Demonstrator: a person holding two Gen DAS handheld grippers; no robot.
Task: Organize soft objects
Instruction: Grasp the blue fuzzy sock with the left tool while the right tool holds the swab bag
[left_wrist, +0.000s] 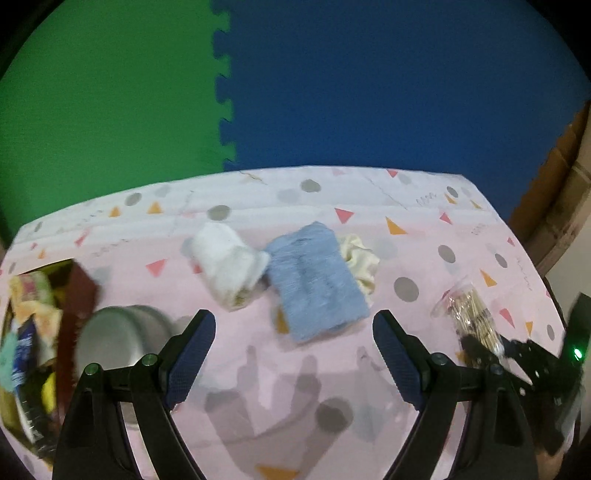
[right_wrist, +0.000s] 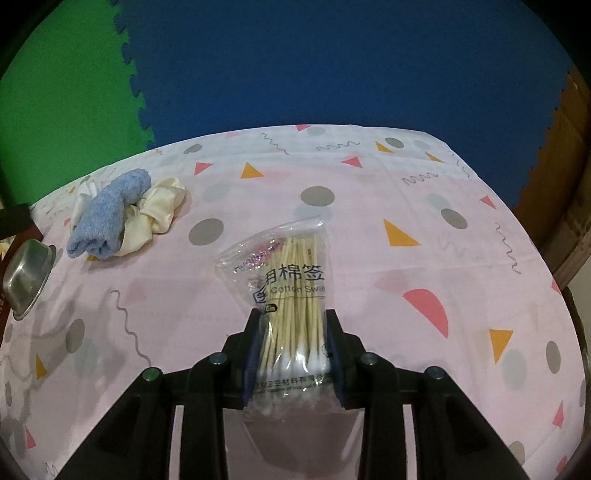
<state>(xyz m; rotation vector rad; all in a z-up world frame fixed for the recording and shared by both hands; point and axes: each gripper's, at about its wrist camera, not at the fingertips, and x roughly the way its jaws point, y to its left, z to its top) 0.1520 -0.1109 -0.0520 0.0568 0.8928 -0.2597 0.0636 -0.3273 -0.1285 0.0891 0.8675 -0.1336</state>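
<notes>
My right gripper is shut on a clear bag of cotton swabs, its pads pressing both sides of the bag's lower half. The same bag of cotton swabs lies at the right in the left wrist view. My left gripper hangs open above the pink cloth with nothing between its fingers. Just beyond it lie a folded blue towel, a rolled white cloth to its left and a cream scrunchie behind its right side. In the right wrist view the blue towel rests on the cream scrunchie.
A steel bowl stands at the left beside a dark red box stuffed with several packets. The steel bowl also shows at the left edge of the right wrist view. The patterned pink tablecloth ends at green and blue foam mats.
</notes>
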